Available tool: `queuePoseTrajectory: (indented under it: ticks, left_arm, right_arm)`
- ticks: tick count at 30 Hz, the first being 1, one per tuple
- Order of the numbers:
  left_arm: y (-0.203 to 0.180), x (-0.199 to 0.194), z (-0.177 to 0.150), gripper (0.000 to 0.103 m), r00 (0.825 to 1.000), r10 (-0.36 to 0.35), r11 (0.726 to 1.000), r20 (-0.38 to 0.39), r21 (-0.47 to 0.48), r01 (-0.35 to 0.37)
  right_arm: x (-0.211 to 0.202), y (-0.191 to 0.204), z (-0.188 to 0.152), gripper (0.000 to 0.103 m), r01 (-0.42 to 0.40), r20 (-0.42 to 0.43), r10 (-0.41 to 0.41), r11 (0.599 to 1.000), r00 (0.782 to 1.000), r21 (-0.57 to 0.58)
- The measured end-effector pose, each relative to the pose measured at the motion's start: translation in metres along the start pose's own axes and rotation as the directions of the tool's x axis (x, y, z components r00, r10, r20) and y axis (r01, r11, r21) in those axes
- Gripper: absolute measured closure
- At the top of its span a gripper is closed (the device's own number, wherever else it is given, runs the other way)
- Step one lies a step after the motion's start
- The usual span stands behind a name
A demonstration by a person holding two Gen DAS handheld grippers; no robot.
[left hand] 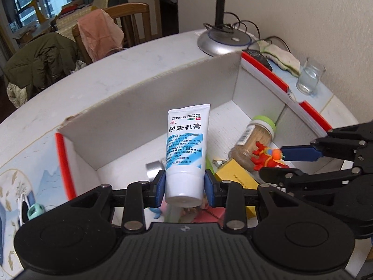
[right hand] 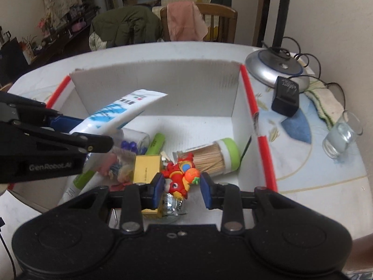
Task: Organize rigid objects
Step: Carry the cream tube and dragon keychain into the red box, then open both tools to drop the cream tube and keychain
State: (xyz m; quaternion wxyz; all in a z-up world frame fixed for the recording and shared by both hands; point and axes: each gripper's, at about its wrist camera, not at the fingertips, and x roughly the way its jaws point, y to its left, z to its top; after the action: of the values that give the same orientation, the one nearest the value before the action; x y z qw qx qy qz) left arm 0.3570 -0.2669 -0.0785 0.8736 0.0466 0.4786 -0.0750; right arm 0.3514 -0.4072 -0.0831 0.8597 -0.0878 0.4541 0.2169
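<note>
My left gripper (left hand: 185,187) is shut on a white and blue cream tube (left hand: 186,149) by its cap end and holds it upright over the white box (left hand: 144,107); the tube also shows in the right wrist view (right hand: 116,114). My right gripper (right hand: 181,187) holds a red toy figure (right hand: 180,176) between its pads above the box's contents; the toy also shows in the left wrist view (left hand: 268,157). A toothpick jar with a green lid (right hand: 214,155) lies in the box beside a yellow box (right hand: 145,169).
The white box has red edge strips (right hand: 253,107). A lamp base (right hand: 275,68), a black adapter (right hand: 285,96), a cloth (right hand: 326,102) and a glass of water (right hand: 340,134) stand on the table to its right. Chairs with clothes stand beyond the table.
</note>
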Motion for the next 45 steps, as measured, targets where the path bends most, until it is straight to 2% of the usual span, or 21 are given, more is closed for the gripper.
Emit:
queuePoseTrajectory:
  ticks: [4, 14, 26, 29, 35, 45]
  left_arm:
    - [-0.004, 0.008, -0.003, 0.070, 1.000, -0.015, 1.000, -0.028, 0.007, 0.015]
    - [-0.010, 0.010, -0.002, 0.069, 0.999, -0.021, 0.999, -0.033, 0.037, 0.022]
    - [-0.005, 0.003, -0.008, 0.068, 0.998, -0.059, 0.998, -0.029, 0.024, 0.060]
    - [-0.003, -0.002, -0.011, 0.068, 0.997, -0.072, 0.997, -0.019, 0.014, 0.073]
    - [0.000, -0.018, -0.014, 0.067, 0.995, -0.095, 0.996, 0.011, 0.005, 0.095]
    - [0.021, -0.062, -0.028, 0.056, 0.991, -0.103, 0.994, 0.091, -0.032, 0.107]
  right_arm:
    - [0.008, -0.002, 0.000, 0.070, -0.008, -0.023, 0.008, 1.000, 1.000, 0.002]
    - [0.016, -0.002, -0.001, 0.068, -0.014, -0.051, 0.015, 1.000, 0.999, 0.010]
    - [0.000, -0.001, -0.004, 0.065, -0.025, -0.027, 0.026, 0.999, 0.999, 0.037]
    - [-0.007, 0.000, -0.004, 0.057, -0.022, -0.014, 0.023, 0.999, 1.000, 0.048]
    - [-0.021, 0.003, -0.006, 0.053, -0.023, 0.008, 0.022, 0.998, 1.000, 0.066]
    - [-0.055, 0.028, -0.004, 0.049, -0.036, 0.074, 0.032, 0.998, 0.997, 0.055]
